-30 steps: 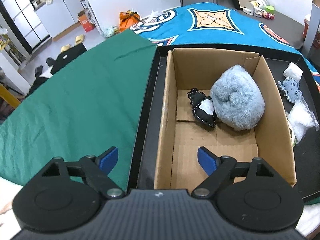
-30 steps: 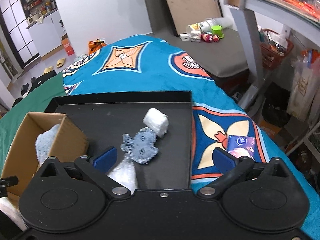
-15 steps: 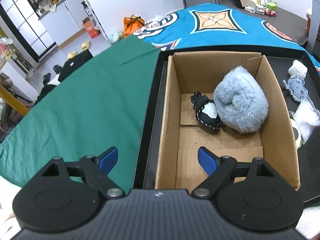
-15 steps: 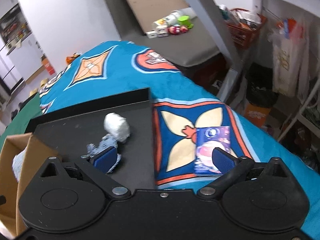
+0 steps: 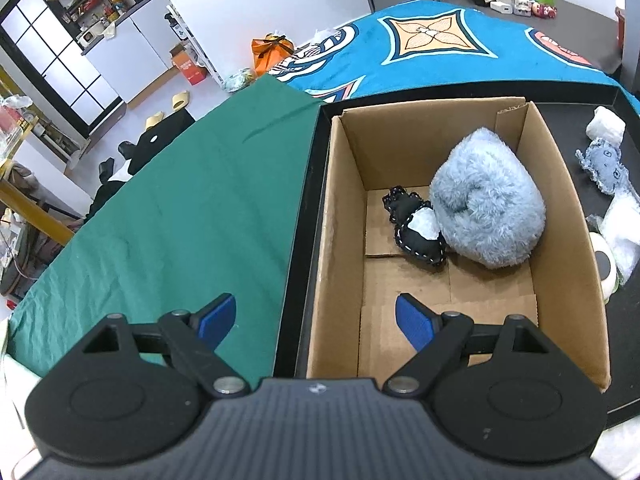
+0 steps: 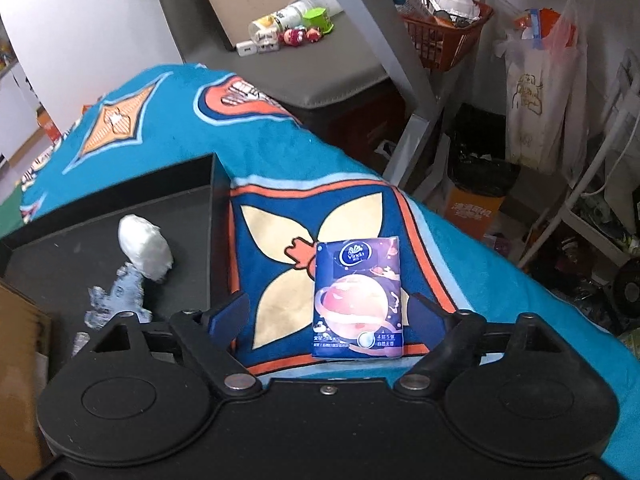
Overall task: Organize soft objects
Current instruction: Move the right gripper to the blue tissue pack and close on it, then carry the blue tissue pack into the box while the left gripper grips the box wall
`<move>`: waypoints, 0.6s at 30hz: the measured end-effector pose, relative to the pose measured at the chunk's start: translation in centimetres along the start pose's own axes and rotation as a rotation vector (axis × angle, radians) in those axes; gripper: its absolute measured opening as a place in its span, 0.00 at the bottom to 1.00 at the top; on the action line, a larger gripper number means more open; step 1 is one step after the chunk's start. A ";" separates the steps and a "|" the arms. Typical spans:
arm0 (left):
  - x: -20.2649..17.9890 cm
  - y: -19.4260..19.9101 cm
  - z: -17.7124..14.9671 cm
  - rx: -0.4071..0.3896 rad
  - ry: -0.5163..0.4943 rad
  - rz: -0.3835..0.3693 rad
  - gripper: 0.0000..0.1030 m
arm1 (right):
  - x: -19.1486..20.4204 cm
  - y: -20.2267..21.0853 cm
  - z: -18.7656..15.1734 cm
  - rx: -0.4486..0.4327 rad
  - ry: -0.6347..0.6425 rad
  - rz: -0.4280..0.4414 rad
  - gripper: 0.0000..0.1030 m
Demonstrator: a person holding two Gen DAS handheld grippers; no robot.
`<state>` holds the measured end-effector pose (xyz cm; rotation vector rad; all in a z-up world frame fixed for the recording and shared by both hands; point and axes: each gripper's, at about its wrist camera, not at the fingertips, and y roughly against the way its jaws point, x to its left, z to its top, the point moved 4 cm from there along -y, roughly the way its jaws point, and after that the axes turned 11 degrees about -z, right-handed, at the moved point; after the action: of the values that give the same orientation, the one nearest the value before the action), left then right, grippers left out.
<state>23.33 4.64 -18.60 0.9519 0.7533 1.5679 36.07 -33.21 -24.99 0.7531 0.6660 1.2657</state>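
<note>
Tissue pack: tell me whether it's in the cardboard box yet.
Out. The tissue pack lies flat on the blue cloth, between the open right gripper fingers.

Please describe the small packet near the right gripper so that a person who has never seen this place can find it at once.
Start from the black tray on the blue patterned cloth. Just right of the tray's edge, a tissue packet lies flat on the cloth's cream flower motif, in line with the open jaws of the right gripper. It is the only printed item: purple and blue, with a pink ringed planet.

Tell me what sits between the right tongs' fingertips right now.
In the right wrist view, the tissue pack lies on the blue blanket between the open right tongs, nearer the right finger; contact can't be judged.
</note>
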 end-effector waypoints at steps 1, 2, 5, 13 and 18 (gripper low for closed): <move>0.0 0.0 0.0 0.000 0.002 0.000 0.83 | 0.1 -0.4 -0.1 0.003 0.008 -0.009 0.82; 0.0 -0.1 0.0 0.002 0.004 0.001 0.83 | 0.1 -0.8 -0.2 0.009 0.013 -0.022 0.80; 0.0 -0.2 0.0 0.001 0.003 0.005 0.83 | 0.0 -1.5 -0.4 0.028 0.013 -0.037 0.64; 0.1 0.0 -0.1 -0.002 0.005 -0.003 0.83 | -0.2 -1.0 -0.8 0.036 0.018 -0.041 0.50; 0.2 0.3 -0.1 -0.015 0.013 -0.016 0.83 | 0.2 0.5 -0.8 0.029 0.035 -0.015 0.50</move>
<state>23.06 4.77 -18.35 0.9239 0.7552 1.5652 35.23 -32.84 -25.07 0.7498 0.7187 1.2607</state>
